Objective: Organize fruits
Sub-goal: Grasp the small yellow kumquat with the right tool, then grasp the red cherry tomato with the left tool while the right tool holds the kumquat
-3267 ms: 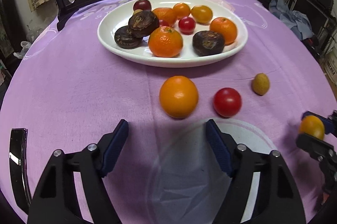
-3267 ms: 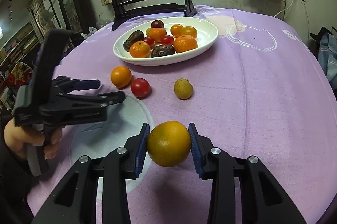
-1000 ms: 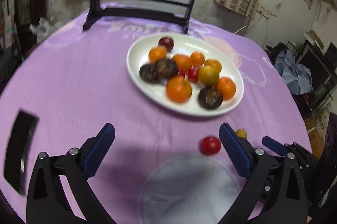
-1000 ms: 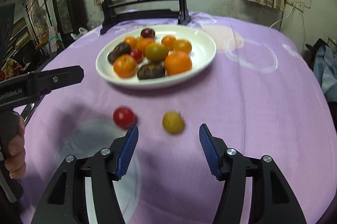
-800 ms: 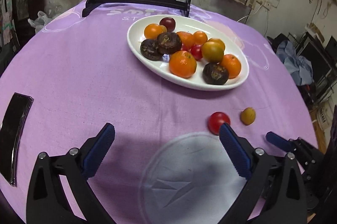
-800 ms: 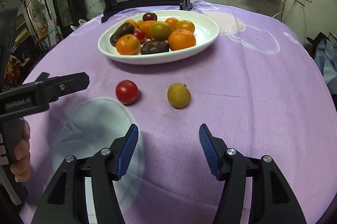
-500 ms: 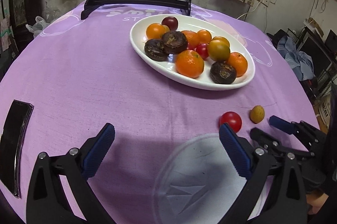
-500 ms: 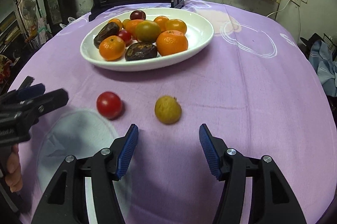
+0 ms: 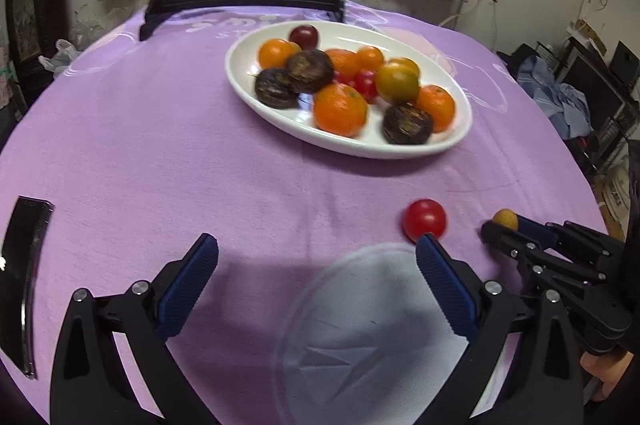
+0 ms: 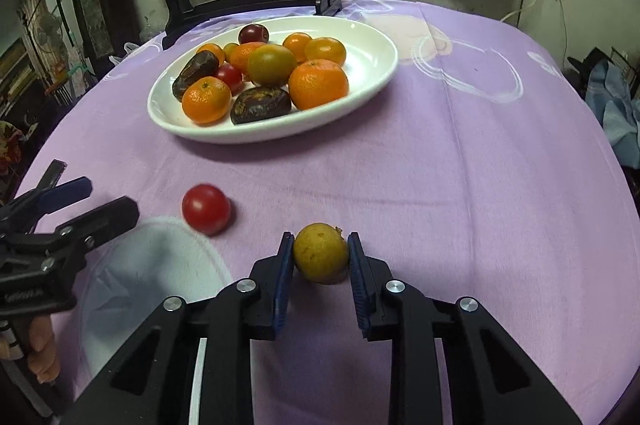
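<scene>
While the right claw (image 10: 320, 257) pinches the yellow fruit (image 10: 320, 252), the left claw (image 9: 316, 265) gapes over bare cloth (image 9: 160, 165).

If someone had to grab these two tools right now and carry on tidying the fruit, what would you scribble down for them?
Right gripper: jaws have just closed on the small yellow-brown fruit, which sits on the purple cloth; not lifted yet.
Left gripper: open, empty, hovering over the cloth just short of the red tomato.
White plate: already holds oranges, small tomatoes and dark fruits.
Done: most of the fruit is on the plate.
Left: carry the yellow-brown fruit to the plate, then the tomato, the only other loose fruit in view. A dark flat object lies at the cloth's left edge; leave it alone.
</scene>
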{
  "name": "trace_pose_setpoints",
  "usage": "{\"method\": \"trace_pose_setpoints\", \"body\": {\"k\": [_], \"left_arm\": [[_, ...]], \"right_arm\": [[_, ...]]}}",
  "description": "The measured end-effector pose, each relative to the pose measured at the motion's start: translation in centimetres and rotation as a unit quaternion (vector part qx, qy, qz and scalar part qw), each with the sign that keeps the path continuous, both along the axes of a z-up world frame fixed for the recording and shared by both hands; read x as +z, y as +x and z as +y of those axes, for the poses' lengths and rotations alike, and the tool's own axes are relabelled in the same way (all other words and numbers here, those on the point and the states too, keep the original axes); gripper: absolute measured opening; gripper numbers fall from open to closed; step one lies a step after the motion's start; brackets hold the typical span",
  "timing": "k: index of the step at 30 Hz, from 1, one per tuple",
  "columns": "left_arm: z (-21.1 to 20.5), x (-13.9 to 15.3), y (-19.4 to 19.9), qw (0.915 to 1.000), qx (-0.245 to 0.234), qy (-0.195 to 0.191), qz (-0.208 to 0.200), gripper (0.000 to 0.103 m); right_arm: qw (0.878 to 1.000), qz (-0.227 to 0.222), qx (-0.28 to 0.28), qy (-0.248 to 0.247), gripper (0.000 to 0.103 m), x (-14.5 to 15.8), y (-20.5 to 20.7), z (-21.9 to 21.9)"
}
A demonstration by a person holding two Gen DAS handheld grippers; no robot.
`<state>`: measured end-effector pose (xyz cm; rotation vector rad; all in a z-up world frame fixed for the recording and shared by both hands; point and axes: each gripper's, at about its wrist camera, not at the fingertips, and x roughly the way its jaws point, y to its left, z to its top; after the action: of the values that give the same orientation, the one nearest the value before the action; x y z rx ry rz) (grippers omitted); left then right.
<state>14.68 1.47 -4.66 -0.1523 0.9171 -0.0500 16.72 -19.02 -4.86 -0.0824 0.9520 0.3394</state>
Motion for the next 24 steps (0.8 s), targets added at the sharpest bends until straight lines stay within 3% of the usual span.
{"method": "trace_pose_setpoints", "body": {"k": [3, 7, 10, 15, 18, 20, 21, 23, 24], "left_arm": [[-1.6, -0.2, -0.5, 0.9995, -0.030, -0.006, 0.005, 0.097], [-3.5, -0.7, -0.6, 0.9986, -0.050, 0.013, 0.008, 0.097], [-4.4, -1.5, 0.0, 0.9979, -0.056, 0.025, 0.020, 0.078], [-5.8, -2.1, 1.5, 0.9961, -0.058, 0.062, 0.026, 0.078], [-6.3, -2.1, 2.7, 0.9959, -0.057, 0.064, 0.029, 0.077], [-6.4, -1.8, 3.2, 0.9958, -0.056, 0.066, 0.028, 0.057], [-6.4, -1.6, 3.3, 0.9961, -0.058, 0.061, 0.029, 0.052], [-6.1, -1.1, 3.3, 0.9969, -0.064, 0.035, 0.030, 0.031], [-6.0, -0.9, 3.2, 0.9970, -0.067, 0.024, 0.031, 0.031]], "right_arm": [[1.000, 0.002, -0.008, 0.008, 0.028, 0.0, -0.8, -1.2], [0.999, 0.003, -0.036, 0.033, 0.028, 0.1, -1.1, -3.1], [0.998, -0.003, -0.039, 0.048, 0.028, 0.5, -1.2, -3.7], [0.999, -0.010, -0.021, 0.049, 0.028, 0.9, -1.5, -3.5], [0.998, -0.010, -0.017, 0.052, 0.028, 1.1, -1.6, -3.5], [0.998, -0.011, -0.016, 0.061, 0.028, 1.3, -1.6, -3.6], [0.998, -0.011, -0.016, 0.064, 0.028, 1.3, -1.7, -3.6], [0.997, -0.009, -0.016, 0.069, 0.028, 1.3, -1.7, -3.6], [0.998, -0.009, -0.016, 0.068, 0.028, 1.3, -1.7, -3.6]]}}
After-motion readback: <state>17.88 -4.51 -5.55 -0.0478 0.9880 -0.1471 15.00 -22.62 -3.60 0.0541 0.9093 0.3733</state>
